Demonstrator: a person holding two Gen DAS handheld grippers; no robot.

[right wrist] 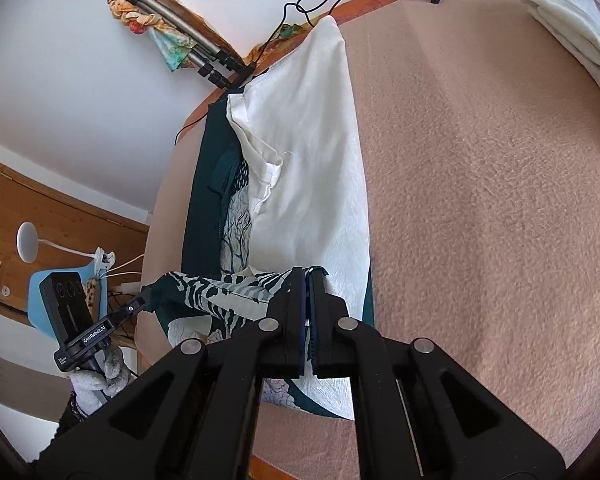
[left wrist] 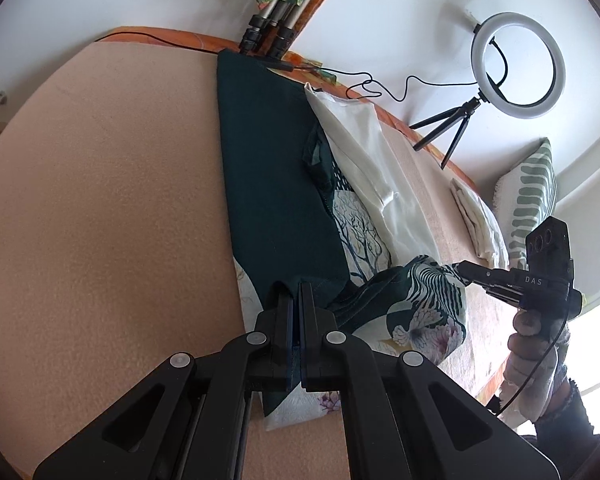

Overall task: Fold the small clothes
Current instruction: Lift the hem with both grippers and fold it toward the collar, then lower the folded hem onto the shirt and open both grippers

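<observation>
While clamped, both hand-held grippers (left wrist: 295, 292) (right wrist: 306, 280) pinch the garment (left wrist: 276, 200).

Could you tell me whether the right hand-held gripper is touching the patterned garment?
Touching: right wrist view shows the right hand-held gripper shut on the patterned garment.

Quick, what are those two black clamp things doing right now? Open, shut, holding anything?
Left gripper: shut on the near edge of the dark green patterned garment.
Right gripper: shut on the same garment's near edge, further right.
</observation>
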